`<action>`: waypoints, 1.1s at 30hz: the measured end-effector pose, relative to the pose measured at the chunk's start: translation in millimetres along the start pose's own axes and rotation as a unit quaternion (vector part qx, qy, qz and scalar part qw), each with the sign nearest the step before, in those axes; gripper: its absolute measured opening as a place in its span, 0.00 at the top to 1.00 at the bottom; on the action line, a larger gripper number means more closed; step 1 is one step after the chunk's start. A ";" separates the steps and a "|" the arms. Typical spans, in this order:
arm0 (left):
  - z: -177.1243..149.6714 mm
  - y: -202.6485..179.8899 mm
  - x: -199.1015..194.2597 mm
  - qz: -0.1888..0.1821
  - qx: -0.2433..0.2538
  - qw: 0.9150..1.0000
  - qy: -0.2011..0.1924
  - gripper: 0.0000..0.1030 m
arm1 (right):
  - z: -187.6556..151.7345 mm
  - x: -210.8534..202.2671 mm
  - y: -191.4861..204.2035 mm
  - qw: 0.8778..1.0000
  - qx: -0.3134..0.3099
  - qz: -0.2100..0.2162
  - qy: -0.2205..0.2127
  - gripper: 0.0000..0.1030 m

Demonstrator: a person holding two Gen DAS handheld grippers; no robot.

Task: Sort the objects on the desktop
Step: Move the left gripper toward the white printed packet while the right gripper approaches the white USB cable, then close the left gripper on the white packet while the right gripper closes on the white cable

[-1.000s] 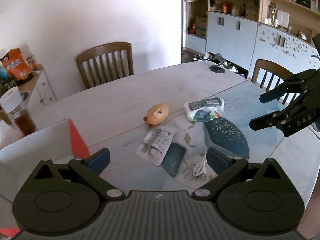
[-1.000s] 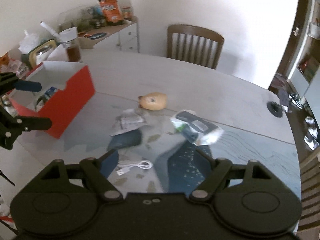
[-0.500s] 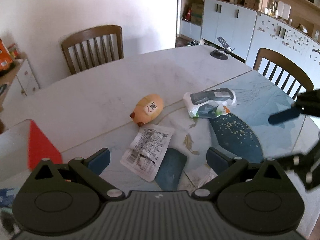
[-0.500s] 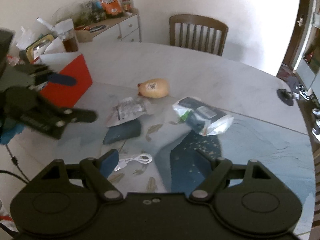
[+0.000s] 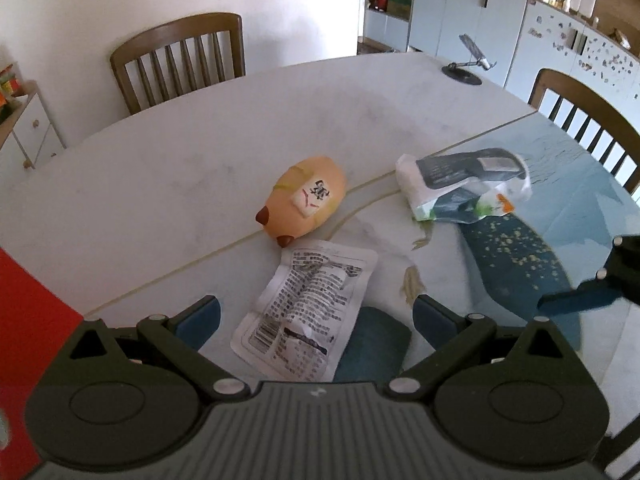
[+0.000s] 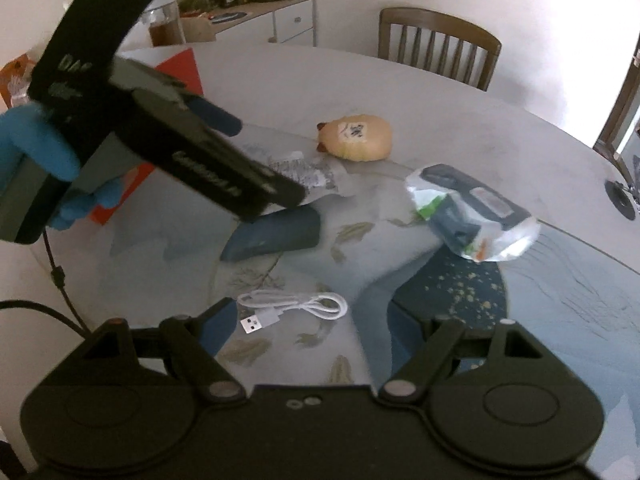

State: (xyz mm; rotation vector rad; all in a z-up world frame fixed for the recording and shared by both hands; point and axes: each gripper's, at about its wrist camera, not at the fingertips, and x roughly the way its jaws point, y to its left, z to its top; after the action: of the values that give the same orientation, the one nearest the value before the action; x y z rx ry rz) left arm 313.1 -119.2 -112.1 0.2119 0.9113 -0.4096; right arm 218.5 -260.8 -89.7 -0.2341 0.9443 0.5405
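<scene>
**Two open claws above a crowded table: where this could slip**

I hold a claw in each hand over a pale round table (image 5: 192,168). My left gripper (image 5: 316,312) has its jaws spread wide with nothing between them, angled down at a white printed sachet (image 5: 308,312) lying flat, one edge overlapping a dark blue pouch (image 5: 372,352). My right gripper (image 6: 328,320) is spread just as wide and also empty; below it a coiled white USB cable (image 6: 292,308) lies on the patterned mat (image 6: 460,292).

Beyond the sachet sit a tan pig-shaped toy (image 5: 304,204), nearly touching the sachet's far corner, and a crinkly clear bag of dark items (image 5: 460,184), well apart to the right. A red box (image 6: 180,72) stands at the table's left side (probably where things are meant to go, though I can't be sure).

What worries me:

- The sachet is thin and flat. My pads may slide over it or pinch the pouch beneath, lifting both.
- The cable is loose. Gripping one loop could leave the plug dangling, dragging on the mat.
- My two claws are close together; in the right camera the left one fills the upper left. If both descend together they could collide.
- A careless sweep could nudge the round toy, and I judge it would roll.
</scene>
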 end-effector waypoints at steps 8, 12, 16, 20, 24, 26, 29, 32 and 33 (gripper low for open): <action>5.5 1.1 16.8 0.001 0.001 1.000 0.006 0.00 | -1.7 27.1 4.1 1.000 0.020 0.009 0.006 0.20; 6.8 -0.6 20.2 -0.001 0.006 1.000 0.007 0.00 | -2.8 36.4 3.8 0.999 0.033 0.003 0.010 0.19; 6.9 -1.4 23.7 -0.001 0.010 1.000 0.008 0.00 | -5.3 39.8 9.1 0.999 0.041 -0.004 0.011 0.19; 6.4 -2.0 27.7 0.000 0.016 1.000 0.008 0.00 | -5.6 42.8 15.2 0.999 0.035 -0.020 0.007 0.17; 5.1 -2.2 33.5 -0.001 0.022 1.000 0.011 0.00 | -4.9 46.3 19.4 0.999 0.030 -0.032 0.004 0.15; 4.6 -1.2 36.4 -0.002 0.023 1.000 0.012 0.00 | -5.3 46.1 20.3 0.999 0.028 -0.031 0.005 0.15; 4.3 0.6 39.5 -0.002 0.023 1.000 0.009 0.00 | -6.7 46.7 21.8 0.999 0.029 -0.031 0.004 0.15; 3.6 1.4 43.0 -0.006 0.028 1.000 0.010 0.00 | -8.8 47.0 22.6 0.999 0.033 -0.032 0.004 0.15; 3.0 1.4 44.3 -0.008 0.030 0.999 0.012 0.00 | -9.0 46.5 21.2 0.999 0.033 -0.032 0.004 0.14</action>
State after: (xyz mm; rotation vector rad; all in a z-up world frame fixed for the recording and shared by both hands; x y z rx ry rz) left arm 339.9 -130.2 -145.8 0.2649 0.9252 -0.4512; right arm 222.6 -231.1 -132.0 -0.2066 0.9582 0.4497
